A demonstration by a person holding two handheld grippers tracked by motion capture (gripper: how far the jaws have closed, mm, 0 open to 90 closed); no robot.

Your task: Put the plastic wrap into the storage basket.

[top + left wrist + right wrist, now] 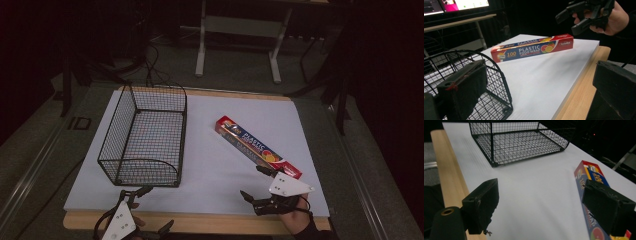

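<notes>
A long red and blue box of plastic food wrap (257, 147) lies slantwise on the white sheet (210, 170), right of centre. An empty black wire basket (145, 137) stands on the sheet's left half. My right gripper (251, 181) hovers open at the box's near end, one jaw beside the box end and the other toward the sheet's middle. In the right gripper view the box (590, 177) runs under the right-hand jaw, and nothing sits between the jaws. My left gripper (156, 207) is open just in front of the basket's near corner (474, 75), holding nothing.
The white sheet covers a wooden tabletop whose bare front edge (200, 222) shows along the bottom. Bare sheet lies between basket and box. Beyond the table stand a desk frame (240, 30) and floor cables (155, 70). A lit monitor (456, 5) glows behind the basket.
</notes>
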